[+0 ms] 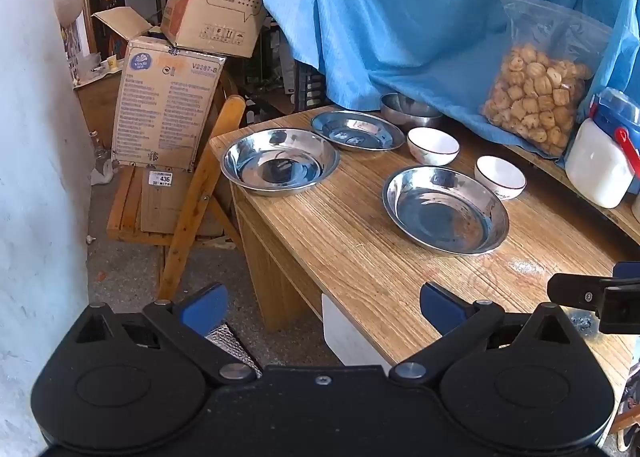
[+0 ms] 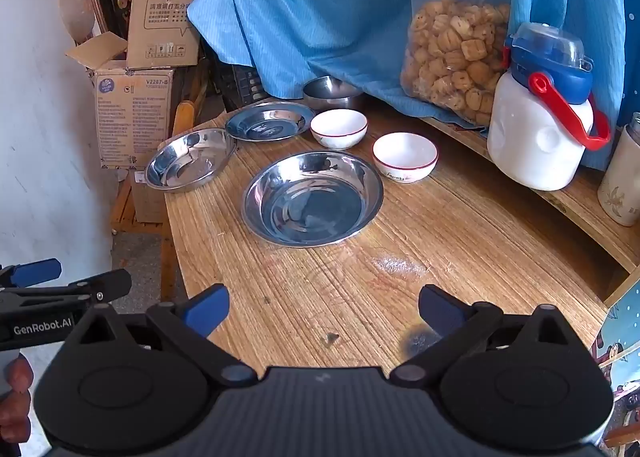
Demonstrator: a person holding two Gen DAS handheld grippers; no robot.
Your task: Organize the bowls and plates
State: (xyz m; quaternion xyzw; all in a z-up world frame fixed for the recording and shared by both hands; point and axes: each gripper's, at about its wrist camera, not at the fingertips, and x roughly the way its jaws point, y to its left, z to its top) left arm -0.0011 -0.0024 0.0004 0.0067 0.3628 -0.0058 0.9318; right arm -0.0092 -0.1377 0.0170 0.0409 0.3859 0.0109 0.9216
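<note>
Three steel plates lie on the wooden table: a near one, a left one and a far one. Two white bowls stand by them, one farther and one nearer right. A steel bowl sits at the back. My left gripper is open and empty over the table's front left edge. My right gripper is open and empty above the bare front of the table.
A bag of biscuits and a white jug with a blue lid stand on a raised shelf at the right. Blue cloth hangs behind. Cardboard boxes and a wooden chair stand left of the table.
</note>
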